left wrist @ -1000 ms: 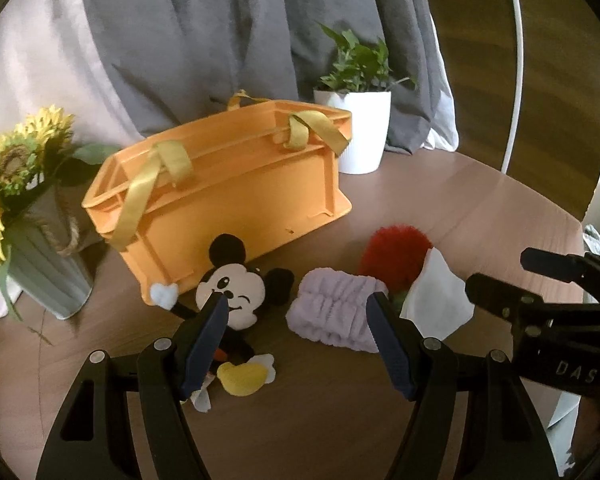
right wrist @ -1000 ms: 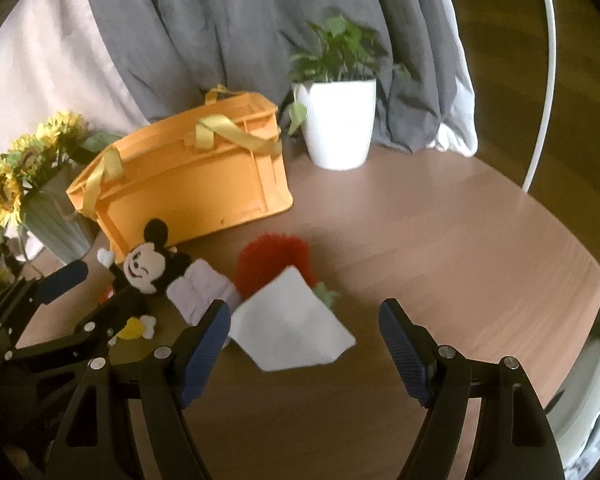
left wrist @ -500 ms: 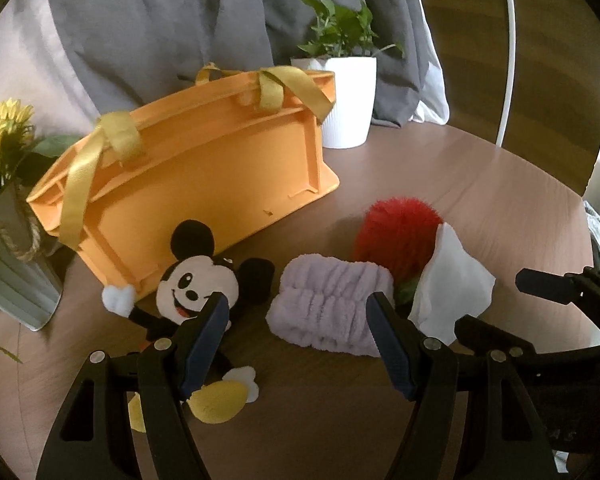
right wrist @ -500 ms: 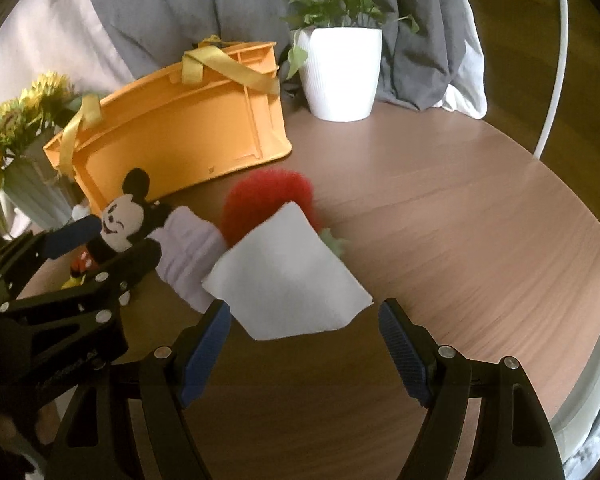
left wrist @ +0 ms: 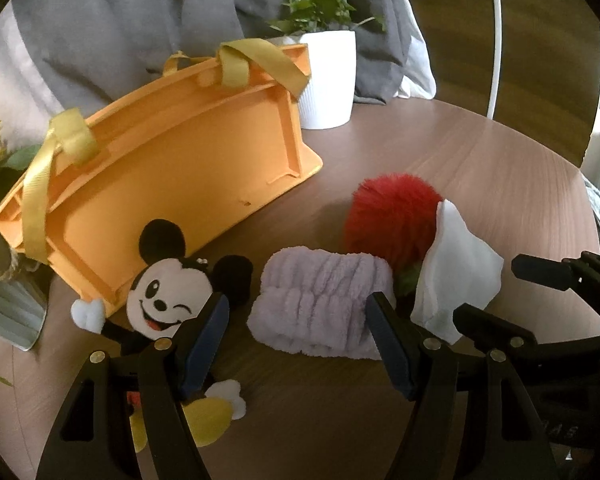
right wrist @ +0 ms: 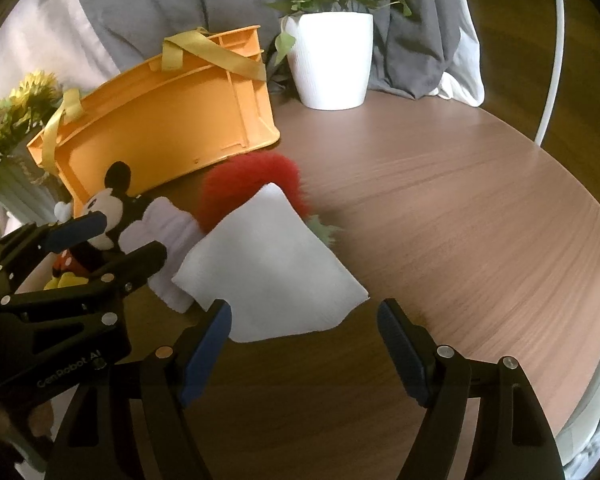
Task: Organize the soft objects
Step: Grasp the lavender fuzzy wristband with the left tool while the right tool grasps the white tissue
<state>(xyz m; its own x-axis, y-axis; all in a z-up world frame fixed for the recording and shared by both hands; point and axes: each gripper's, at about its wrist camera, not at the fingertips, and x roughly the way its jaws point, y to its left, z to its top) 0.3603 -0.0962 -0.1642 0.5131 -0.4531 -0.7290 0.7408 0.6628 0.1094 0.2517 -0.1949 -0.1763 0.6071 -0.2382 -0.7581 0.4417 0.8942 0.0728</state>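
Left claw: our left two-finger gripper (left wrist: 298, 326) stands released, jaws spread on either side of the lilac ribbed plush headband (left wrist: 320, 304), pads clear of it.
Right claw: our right two-finger gripper (right wrist: 304, 330) hangs unclenched and empty; its jaws have just been closing slightly, with the near edge of the white folded cloth (right wrist: 268, 268) lying between the fingertips, unpinched.
Soft things: all lie mid-surface on the round brown wooden table (right wrist: 480, 220). A winking black-eared mouse plush doll (left wrist: 168, 300) touches the headband's left end; a red fluffy pom-pom toy (left wrist: 392, 216) sits behind, with the cloth leaning on it.
Container: an orange plastic crate with yellow ribbon handles (left wrist: 172, 168) stands tilted toward the table's far edge.
Surroundings: a white potted green plant (right wrist: 332, 60) beside the crate; sunflowers in a grey vase (right wrist: 8, 152) at the left edge.
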